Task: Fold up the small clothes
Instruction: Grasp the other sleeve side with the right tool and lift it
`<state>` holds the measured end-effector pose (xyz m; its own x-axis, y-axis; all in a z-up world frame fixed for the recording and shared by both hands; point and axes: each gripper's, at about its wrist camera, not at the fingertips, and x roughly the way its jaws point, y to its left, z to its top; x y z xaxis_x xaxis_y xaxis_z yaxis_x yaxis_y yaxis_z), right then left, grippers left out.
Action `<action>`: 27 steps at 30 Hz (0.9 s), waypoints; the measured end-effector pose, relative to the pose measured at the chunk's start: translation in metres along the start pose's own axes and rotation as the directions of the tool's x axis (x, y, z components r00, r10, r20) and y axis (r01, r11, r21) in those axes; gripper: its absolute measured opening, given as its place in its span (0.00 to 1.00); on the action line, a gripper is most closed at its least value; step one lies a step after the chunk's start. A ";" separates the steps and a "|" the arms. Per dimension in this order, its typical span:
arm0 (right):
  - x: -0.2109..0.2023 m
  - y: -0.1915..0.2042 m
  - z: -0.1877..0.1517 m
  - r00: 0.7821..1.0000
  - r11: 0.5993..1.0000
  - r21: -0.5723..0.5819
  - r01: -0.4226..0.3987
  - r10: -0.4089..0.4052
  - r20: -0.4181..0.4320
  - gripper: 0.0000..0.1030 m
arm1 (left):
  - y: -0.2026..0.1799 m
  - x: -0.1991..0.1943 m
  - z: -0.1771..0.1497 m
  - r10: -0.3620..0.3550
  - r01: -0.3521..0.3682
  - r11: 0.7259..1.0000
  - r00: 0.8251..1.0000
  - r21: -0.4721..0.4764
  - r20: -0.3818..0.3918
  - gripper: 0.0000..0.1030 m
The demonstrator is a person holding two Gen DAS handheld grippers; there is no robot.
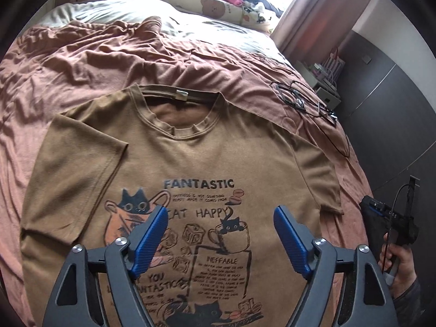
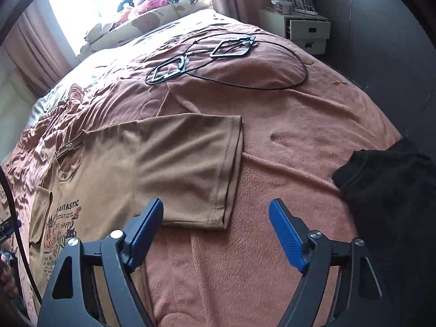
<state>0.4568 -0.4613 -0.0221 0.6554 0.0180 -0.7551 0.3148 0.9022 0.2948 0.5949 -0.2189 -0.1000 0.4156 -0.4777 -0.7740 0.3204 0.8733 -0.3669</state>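
- T-shirt (image 1: pixel 190 163) lies flat, print side up, on the brown blanket (image 1: pixel 68 62) covering the bed; collar points away toward the pillows (image 1: pixel 218 5). Spread out like this so sleeves and hem are reachable for the first fold.
- Left sleeve (image 1: pixel 79 158) already sits turned in over the body; right sleeve (image 2: pixel 190 169) lies straight out, flat on the blanket.
- Left gripper (image 1: pixel 220 231): jaws spread wide, nothing between them, hovering above the chest print. No cloth contact that I can see.
- Right gripper (image 2: pixel 215 231): jaws spread too, empty, lined up just short of the right sleeve's cuff corner. My read: it's staged to pinch that sleeve and fold it inward.
- Dark garment (image 2: pixel 389 190) sits well apart at the bed's right edge, probably next in queue.
- Cable with metal frames (image 2: pixel 207 57) rests farther up the bed, clear of the fold area.
- Fold barely started.
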 end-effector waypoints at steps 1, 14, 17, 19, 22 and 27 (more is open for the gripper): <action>0.006 -0.002 0.003 1.000 1.000 0.001 -0.004 0.004 -0.004 0.70 | -0.001 0.005 0.001 -0.003 0.003 1.000 1.000 0.002 -0.004 0.74; 0.085 -0.024 0.028 0.997 0.997 0.053 -0.048 0.051 -0.066 0.54 | -0.007 0.077 0.012 -0.027 0.027 1.000 0.998 -0.001 -0.059 0.59; 0.100 -0.026 0.033 0.996 0.996 0.069 -0.053 0.058 -0.073 0.54 | -0.007 0.091 0.013 -0.027 0.027 1.000 0.997 -0.002 -0.070 0.57; 0.110 -0.028 0.036 0.996 0.996 0.075 -0.042 0.047 -0.076 0.54 | -0.007 0.098 0.013 -0.029 0.029 1.000 0.997 0.002 -0.075 0.57; 0.122 -0.028 0.041 0.997 0.996 0.087 -0.036 0.042 -0.071 0.51 | -0.008 0.107 0.013 -0.031 0.032 0.999 0.996 0.010 -0.086 0.57; 0.128 -0.023 0.048 0.997 0.996 0.080 -0.039 0.044 -0.064 0.08 | -0.007 0.117 0.014 -0.035 0.036 0.999 0.995 0.012 -0.094 0.52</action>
<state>0.5665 -0.5004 -0.0976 0.6230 0.0853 -0.7776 0.3429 0.8636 0.3695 0.6533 -0.2821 -0.1804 0.3220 -0.4967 -0.8060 0.3451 0.8543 -0.3886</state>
